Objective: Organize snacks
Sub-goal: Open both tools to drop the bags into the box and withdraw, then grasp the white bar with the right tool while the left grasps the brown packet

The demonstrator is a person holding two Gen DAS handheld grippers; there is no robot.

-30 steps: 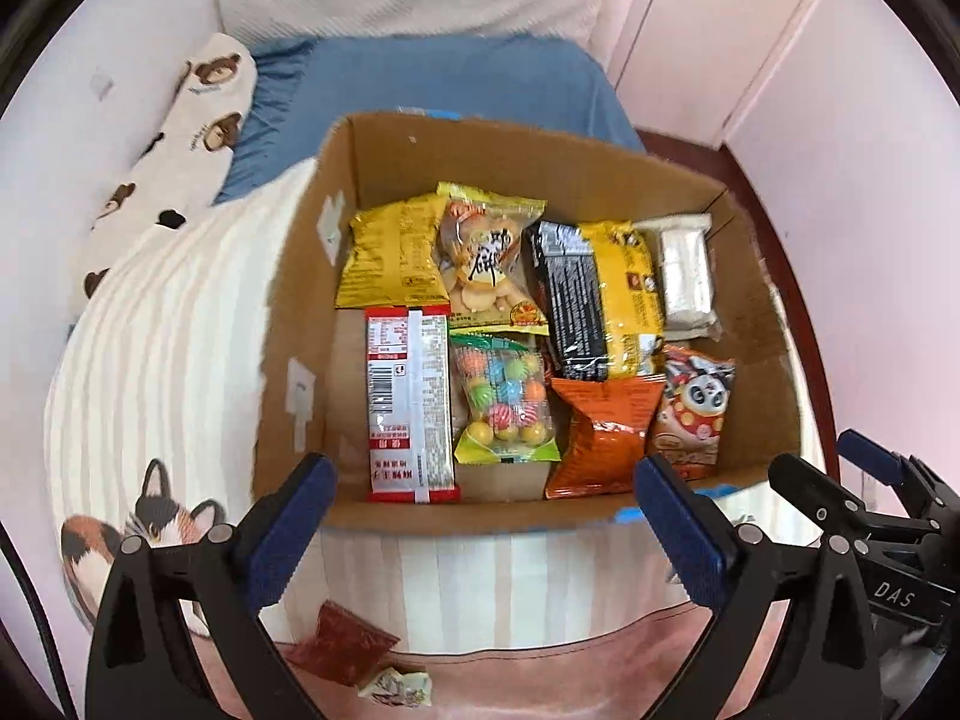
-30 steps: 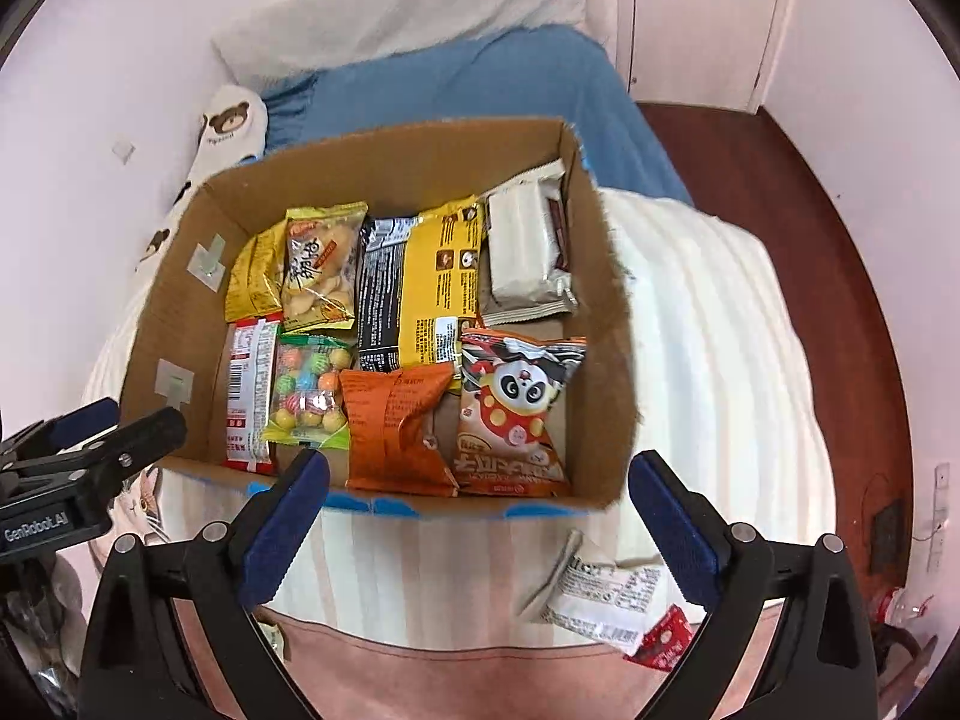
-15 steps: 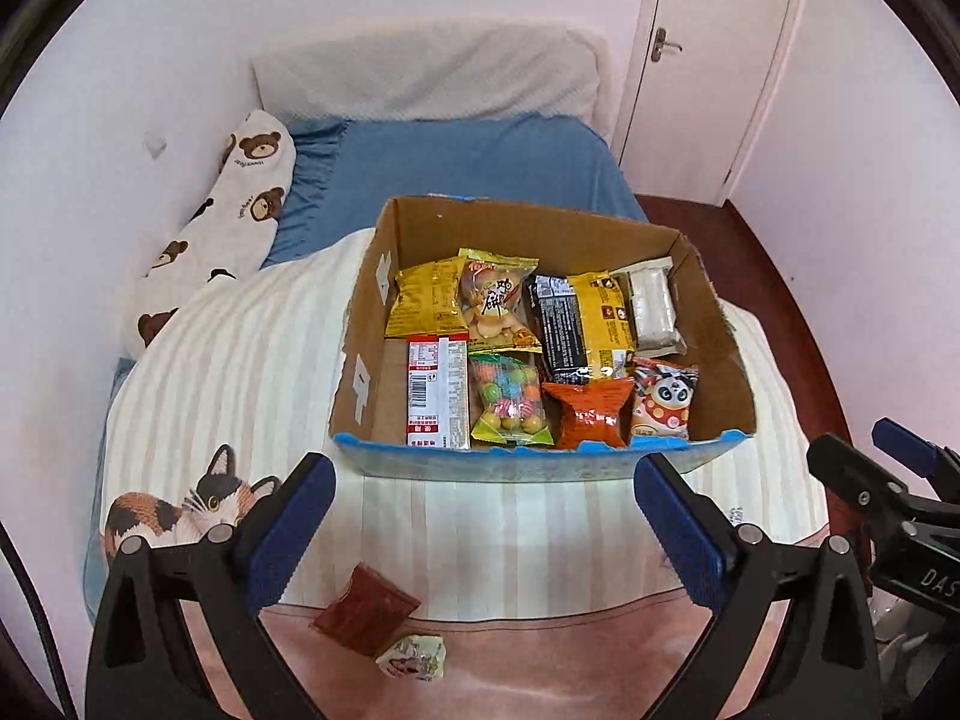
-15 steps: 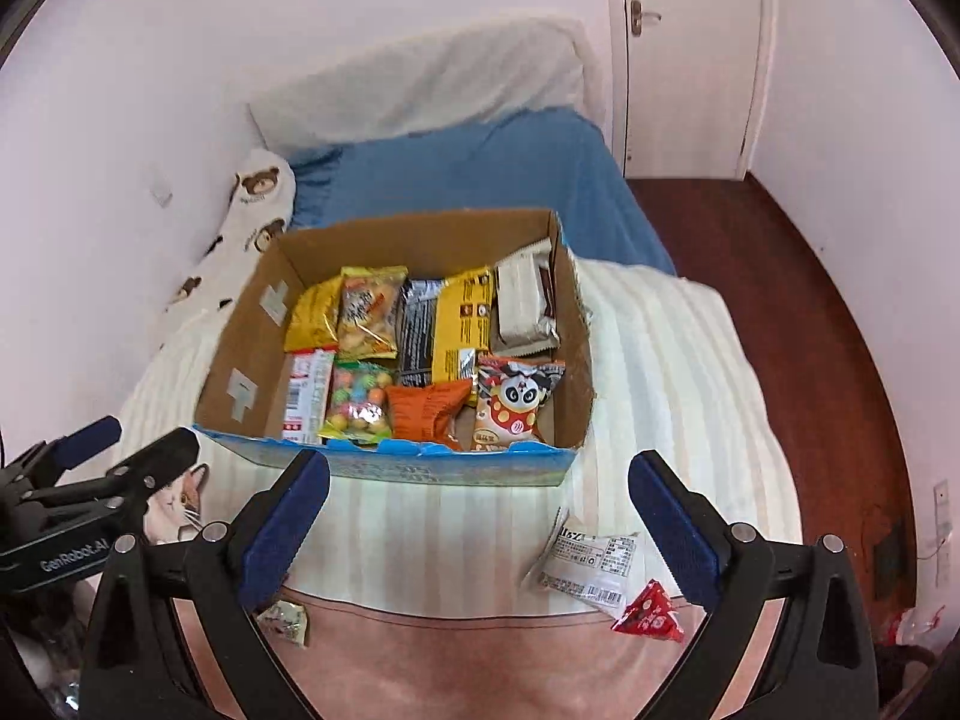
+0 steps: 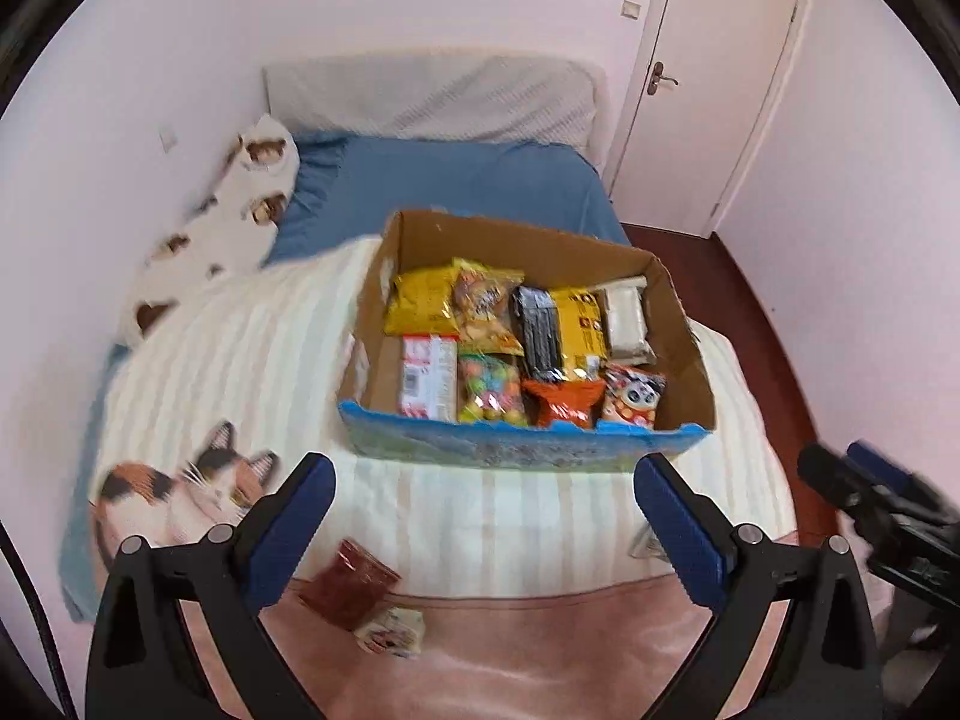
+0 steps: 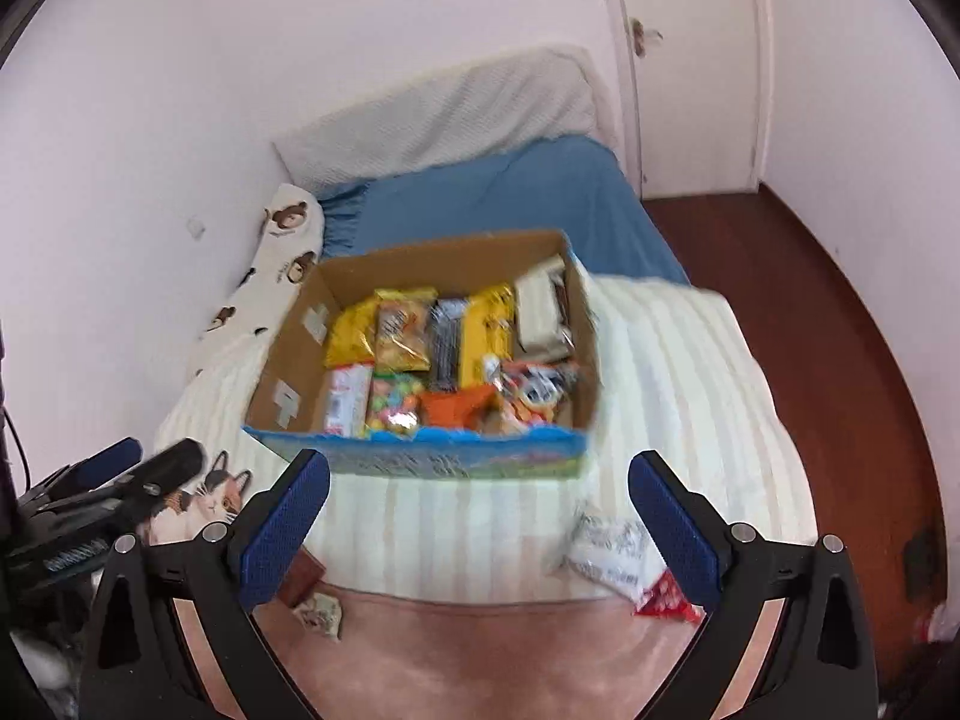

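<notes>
Centrally, we see the cardboard box (image 5: 528, 360) of snacks on the striped blanket (image 5: 240, 372), its packets blurred in the right view. Loose near the bed's foot lie a dark red packet (image 5: 349, 581), a small pale packet (image 5: 390, 633), and a white packet (image 6: 612, 546) overlapping a red wrapper (image 6: 666, 597). Left gripper (image 5: 480, 516) and right gripper (image 6: 480, 510) hang spread wide, empty, short of the box. Bare blanket flanks both box sides.

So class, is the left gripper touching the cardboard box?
Apart. In the left wrist view the left gripper is open and empty, and a strip of striped blanket shows between its blue fingertips and the near wall of the cardboard box.
</notes>
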